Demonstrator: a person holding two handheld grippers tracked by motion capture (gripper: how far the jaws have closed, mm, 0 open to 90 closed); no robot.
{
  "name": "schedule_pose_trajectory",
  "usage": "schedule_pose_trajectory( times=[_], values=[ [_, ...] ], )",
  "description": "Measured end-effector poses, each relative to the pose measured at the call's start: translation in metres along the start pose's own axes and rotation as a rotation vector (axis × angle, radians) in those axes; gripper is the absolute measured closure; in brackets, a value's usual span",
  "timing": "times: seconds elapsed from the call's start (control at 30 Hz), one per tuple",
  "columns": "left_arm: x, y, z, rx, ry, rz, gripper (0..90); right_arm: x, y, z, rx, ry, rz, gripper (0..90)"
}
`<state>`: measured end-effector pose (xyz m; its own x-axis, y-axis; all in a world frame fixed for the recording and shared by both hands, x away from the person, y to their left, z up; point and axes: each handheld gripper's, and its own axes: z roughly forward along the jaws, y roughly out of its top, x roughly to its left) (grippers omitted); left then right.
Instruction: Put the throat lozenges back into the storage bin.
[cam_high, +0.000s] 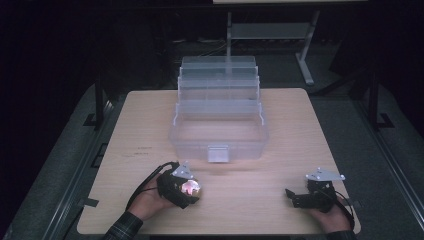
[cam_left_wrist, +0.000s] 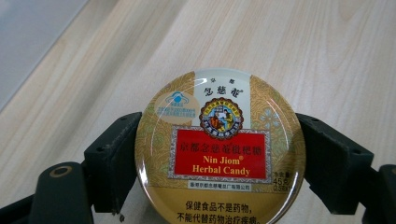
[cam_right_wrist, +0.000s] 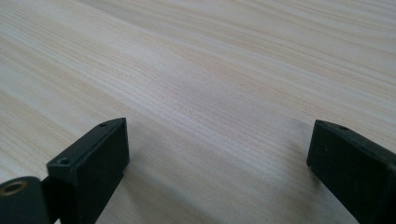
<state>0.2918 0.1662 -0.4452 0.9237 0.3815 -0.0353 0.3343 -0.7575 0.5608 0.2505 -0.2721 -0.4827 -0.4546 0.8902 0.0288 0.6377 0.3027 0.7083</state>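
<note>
Tin (cam_left_wrist: 219, 149) pinched flat in your left tongs (cam_left_wrist: 219, 161), right tongs (cam_right_wrist: 219, 163) spread and empty over bare table (cam_right_wrist: 210, 70).

Jaws press opposite rim edges, lid facing up, likely so it carries level toward the clear stepped box (cam_high: 219, 131) ahead of the left tongs. Lid reads "Nin Jiom Herbal Candy", "45 g", plus Chinese lines.

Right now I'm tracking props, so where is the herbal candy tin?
The herbal candy tin sits clamped between the left gripper jaws, near the table front-left edge, in front of the clear plastic box.
</note>
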Motion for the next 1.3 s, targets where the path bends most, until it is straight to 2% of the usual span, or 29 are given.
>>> schedule_pose_trajectory(
  times=[0.13, 0.17, 0.27, 0.37, 0.5, 1.13, 1.3],
  values=[
    [0.002, 0.002, -0.005, -0.009, -0.005, 0.0, 19.7, 0.0, 0.0, 0.0, 0.0, 0.0, 0.0, 5.0],
    [0.002, 0.003, -0.006, -0.018, -0.005, -0.013, 19.7, 0.0, 0.0, 0.0, 0.0, 0.0, 0.001, 5.0],
    [0.002, 0.006, -0.011, -0.026, -0.012, -0.011, 19.6, 0.0, 0.0, 0.0, 0.0, 0.0, 0.001, 5.0],
    [0.003, 0.01, -0.016, -0.031, -0.002, -0.005, 19.7, 0.0, 0.0, 0.0, 0.0, 0.0, 0.0, 5.0],
    [0.005, 0.013, -0.02, -0.047, -0.007, -0.014, 19.6, 0.0, 0.0, 0.0, 0.0, 0.0, 0.0, 5.0],
    [0.014, 0.024, -0.035, -0.061, -0.008, -0.013, 19.7, 0.0, 0.0, 0.0, 0.0, 0.0, 0.0, 5.0],
    [0.018, 0.027, -0.04, -0.067, -0.021, -0.017, 19.7, 0.0, 0.0, 0.0, 0.0, 0.0, 0.001, 5.0]
  ],
)
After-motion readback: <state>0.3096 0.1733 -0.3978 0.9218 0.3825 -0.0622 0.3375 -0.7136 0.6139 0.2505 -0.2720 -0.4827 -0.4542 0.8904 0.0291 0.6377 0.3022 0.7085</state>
